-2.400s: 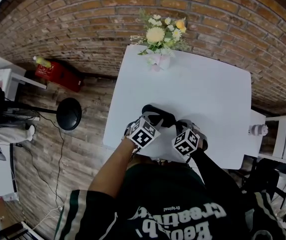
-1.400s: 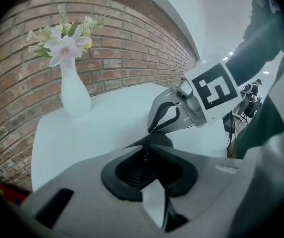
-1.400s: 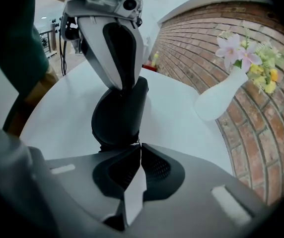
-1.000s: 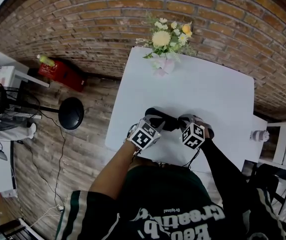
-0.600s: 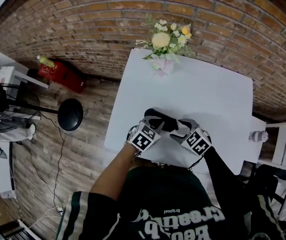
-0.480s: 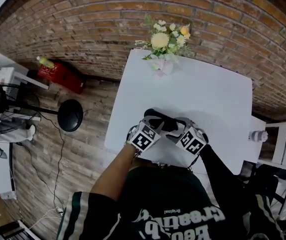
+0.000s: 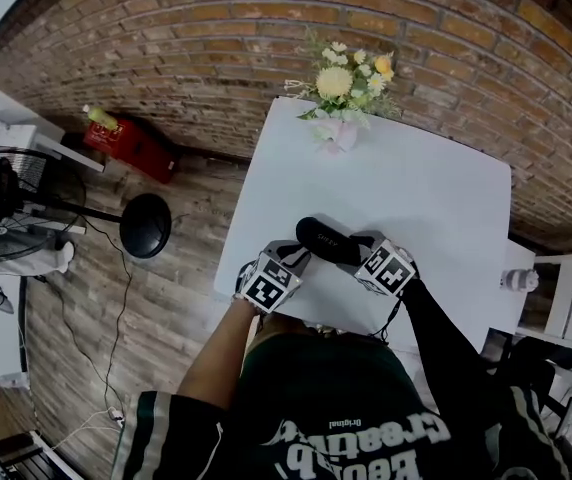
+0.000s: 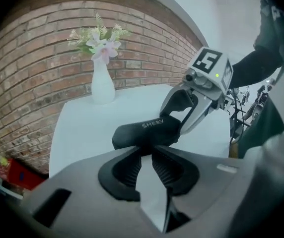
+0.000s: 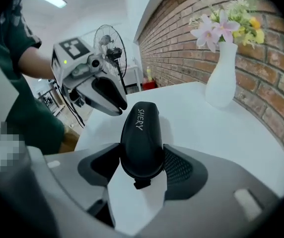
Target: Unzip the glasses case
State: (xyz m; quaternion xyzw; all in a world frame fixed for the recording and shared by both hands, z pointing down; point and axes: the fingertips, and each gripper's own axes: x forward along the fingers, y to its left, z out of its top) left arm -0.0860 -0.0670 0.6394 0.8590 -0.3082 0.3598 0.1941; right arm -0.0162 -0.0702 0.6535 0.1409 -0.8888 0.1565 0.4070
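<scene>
A black glasses case [image 7: 331, 243] marked SHERY lies near the front edge of the white table [image 7: 426, 198]. In the right gripper view its end [image 9: 141, 138] fills the gap of my right gripper [image 9: 142, 155]. Those jaws have just been closing and both pads lie against its sides. A small zip tab [image 9: 142, 184] hangs at that end. My left gripper [image 8: 146, 157] has just been opening; only bare table shows between its pads, and the case [image 8: 149, 132] lies just beyond its tips. In the head view my left gripper [image 7: 294, 260] is at the case's left end and my right gripper [image 7: 363, 248] at its right.
A white vase of flowers [image 7: 338, 128] stands at the table's far edge. A white chair [image 7: 566, 278] and a small jar [image 7: 519, 281] are at the right. On the wooden floor to the left are a black stool [image 7: 146, 225], a fan [image 7: 6, 208] and a red box [image 7: 131, 143].
My left gripper has drawn back leftwards off the case. My right gripper has rolled and now sits round the case's right end.
</scene>
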